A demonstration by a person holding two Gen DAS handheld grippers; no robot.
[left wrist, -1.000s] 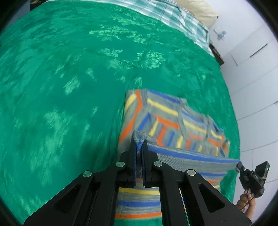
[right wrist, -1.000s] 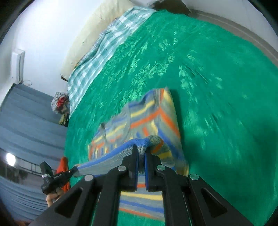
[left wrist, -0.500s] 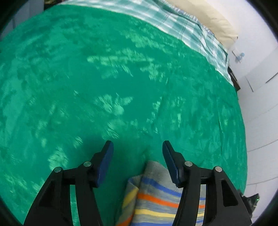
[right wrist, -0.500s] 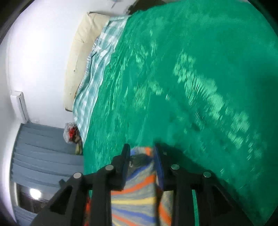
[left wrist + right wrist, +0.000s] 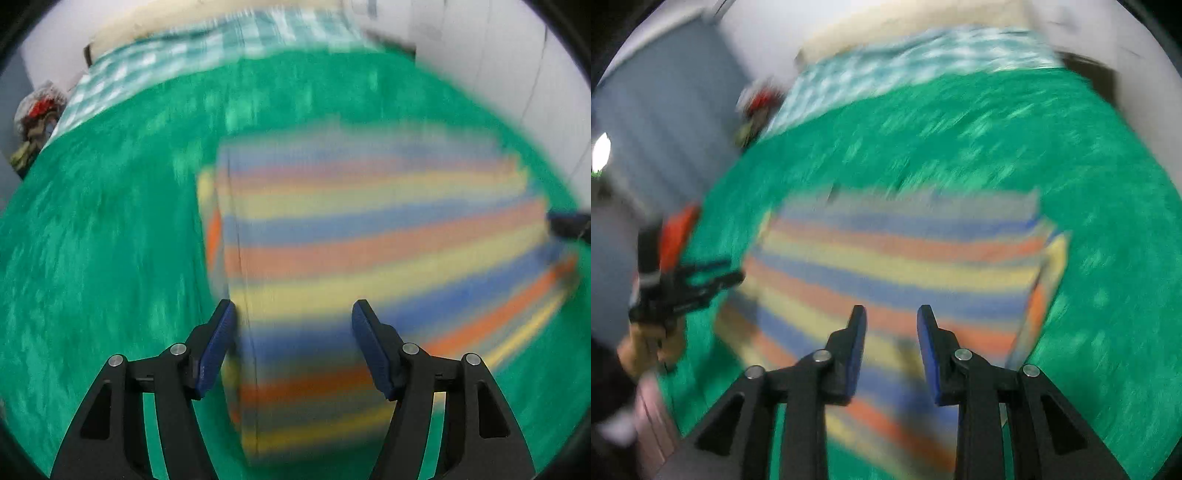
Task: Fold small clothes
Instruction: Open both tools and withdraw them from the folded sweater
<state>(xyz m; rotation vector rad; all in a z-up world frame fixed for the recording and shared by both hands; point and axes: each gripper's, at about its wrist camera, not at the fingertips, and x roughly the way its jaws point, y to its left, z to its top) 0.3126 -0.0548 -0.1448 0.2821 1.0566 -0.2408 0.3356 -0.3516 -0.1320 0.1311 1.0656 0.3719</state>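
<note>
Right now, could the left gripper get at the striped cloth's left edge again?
Probably yes. The left gripper is open above the striped cloth, whose left edge lies flat on the green bedspread, with nothing in between.

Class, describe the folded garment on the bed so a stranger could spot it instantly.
Start at the green bedspread covering the bed. The folded garment lies flat on it. It alone bears blue, orange and yellow stripes; everything around it is plain green.
</note>
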